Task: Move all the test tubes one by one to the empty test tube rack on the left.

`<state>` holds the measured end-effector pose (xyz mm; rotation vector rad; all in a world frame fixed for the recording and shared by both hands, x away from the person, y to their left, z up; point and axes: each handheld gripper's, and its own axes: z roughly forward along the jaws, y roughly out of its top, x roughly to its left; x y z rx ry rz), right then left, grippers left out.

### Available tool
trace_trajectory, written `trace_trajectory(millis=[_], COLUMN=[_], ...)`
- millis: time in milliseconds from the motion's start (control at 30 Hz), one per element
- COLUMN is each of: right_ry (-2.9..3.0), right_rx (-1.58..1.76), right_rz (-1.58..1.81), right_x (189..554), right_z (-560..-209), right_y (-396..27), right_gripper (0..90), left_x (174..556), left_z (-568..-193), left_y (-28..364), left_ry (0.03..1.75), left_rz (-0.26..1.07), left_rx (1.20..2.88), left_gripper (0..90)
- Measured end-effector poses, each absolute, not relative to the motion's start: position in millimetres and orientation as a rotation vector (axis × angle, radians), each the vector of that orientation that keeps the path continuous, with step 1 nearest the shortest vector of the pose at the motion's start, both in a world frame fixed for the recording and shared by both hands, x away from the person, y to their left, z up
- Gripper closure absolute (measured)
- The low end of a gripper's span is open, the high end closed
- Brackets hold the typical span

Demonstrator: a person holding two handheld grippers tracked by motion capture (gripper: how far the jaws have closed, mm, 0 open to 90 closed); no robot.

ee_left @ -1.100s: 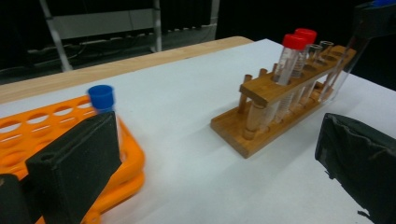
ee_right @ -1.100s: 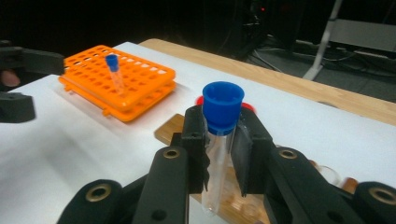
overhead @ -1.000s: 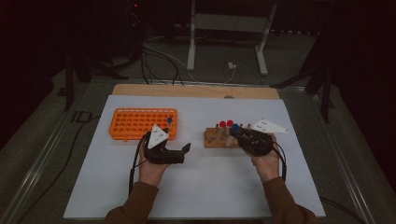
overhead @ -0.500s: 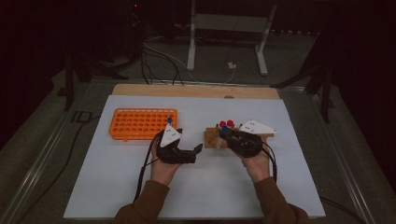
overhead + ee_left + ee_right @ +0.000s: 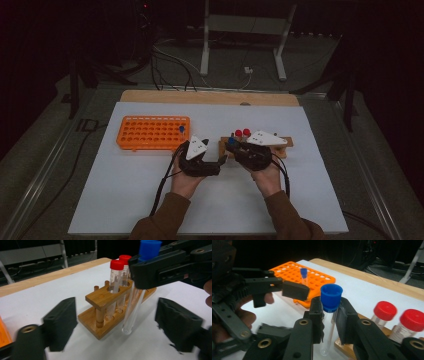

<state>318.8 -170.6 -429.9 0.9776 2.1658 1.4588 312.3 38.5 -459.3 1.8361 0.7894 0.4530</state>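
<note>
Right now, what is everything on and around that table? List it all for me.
Blue-capped tube: one, clear with blue cap, held upright beside the wooden rack, near its cap, by the right hand-held gripper.
Red-capped tubes: two, clear with red caps, standing in the wooden rack.
Wooden rack: one, light brown, right of centre on the table.
Orange rack: one, left of centre, with one small blue-capped tube in it.
Table: one, white top with a wooden far edge.
Metal stand: one, grey, on the floor behind.
Left hand-held gripper: black, jaws apart either side of the held tube, just closing in.
Right hand-held gripper: black, shut on the tube.
</note>
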Motion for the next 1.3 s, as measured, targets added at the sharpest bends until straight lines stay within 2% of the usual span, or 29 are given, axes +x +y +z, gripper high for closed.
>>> trace_trajectory(millis=[67, 267, 433, 733, 867, 1167, 1300], right_ry=[2.170, 2.178, 2.182, 2.189, 2.189, 2.167, 2.156], right_rx=[0.974, 0.971, 0.969, 0.968, 0.966, 0.992, 1.000], right_rz=[1.462, 1.470, 1.478, 1.479, 1.480, 1.507, 1.499], right_x=[318, 318, 318, 317, 318, 319, 318], right_z=[-430, -430, -431, -432, -431, -429, -430], right_y=[-169, -166, -165, -163, -164, -172, -175], right_gripper=[76.4, 76.4, 76.4, 76.4, 75.4, 43.5, 32.2], left_x=[312, 311, 312, 313, 313, 317, 318], left_z=[-460, -461, -461, -463, -463, -463, -462], left_y=[36, 31, 29, 27, 27, 33, 37], left_ry=[0.784, 0.742, 0.729, 0.708, 0.704, 0.733, 0.745], left_rz=[0.457, 0.437, 0.426, 0.404, 0.406, 0.421, 0.428], left_rx=[1.841, 1.845, 1.853, 1.865, 1.868, 1.872, 1.870], left_gripper=[26.1, 48.8, 60.7, 75.0, 76.6, 76.7, 76.7])
